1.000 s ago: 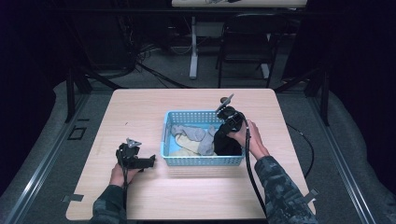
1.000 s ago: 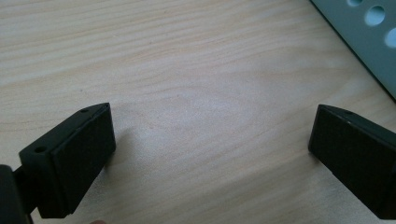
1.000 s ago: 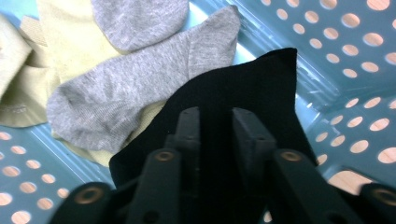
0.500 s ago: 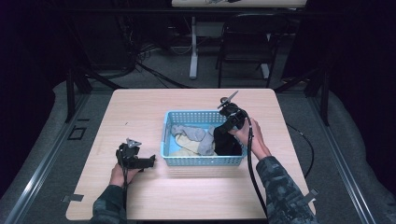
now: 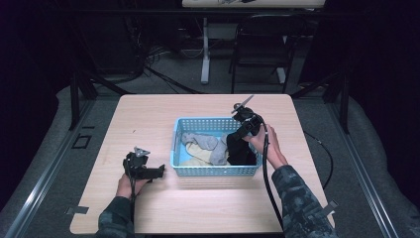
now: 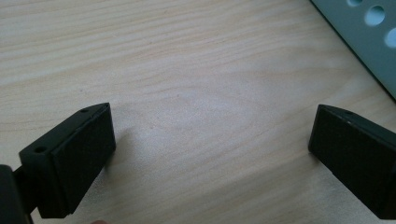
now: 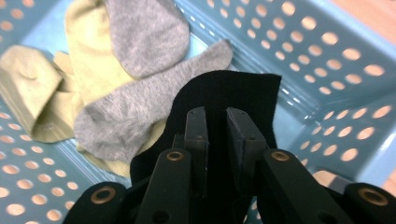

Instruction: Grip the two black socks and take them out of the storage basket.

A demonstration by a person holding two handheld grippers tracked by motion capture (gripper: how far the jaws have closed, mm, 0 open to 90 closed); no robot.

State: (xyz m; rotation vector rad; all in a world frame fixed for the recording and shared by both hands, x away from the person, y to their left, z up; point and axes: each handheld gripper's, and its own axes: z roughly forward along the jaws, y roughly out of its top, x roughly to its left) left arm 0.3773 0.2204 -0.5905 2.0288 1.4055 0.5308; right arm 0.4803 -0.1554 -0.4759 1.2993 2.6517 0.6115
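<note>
Setting: a light wooden desk [image 5: 148,124] seen from above, in a dark room, with a person's two forearms in patterned sleeves coming in from the near edge.

Basket: a light blue plastic basket [image 5: 216,170] with round holes in its walls stands near the middle of the desk, slightly toward the person's right.

Basket contents: grey socks [image 7: 140,74] lie over pale yellow socks [image 7: 32,88] in the left and middle part of the basket.

Black sock: a black sock [image 7: 229,93] is at the right end of the basket, its upper part lifted above the other socks and its lower part hanging down inside; in the right gripper view its edge lies against a grey sock.

Right gripper: the right gripper [image 5: 246,127] is held over the basket's right end, tilted down into it, jaws drawn close together and clamped on the black sock, the cloth pinched between the two pads.

Right hand: it holds the gripper from the basket's right side, with a black cable trailing back along the forearm.

Left gripper: the left gripper [image 5: 157,172] rests low on the desk just left of the basket, pointing toward it, jaws spread wide apart with bare wood between them.

Left gripper view: the basket's blue wall crosses the upper right corner.
</note>
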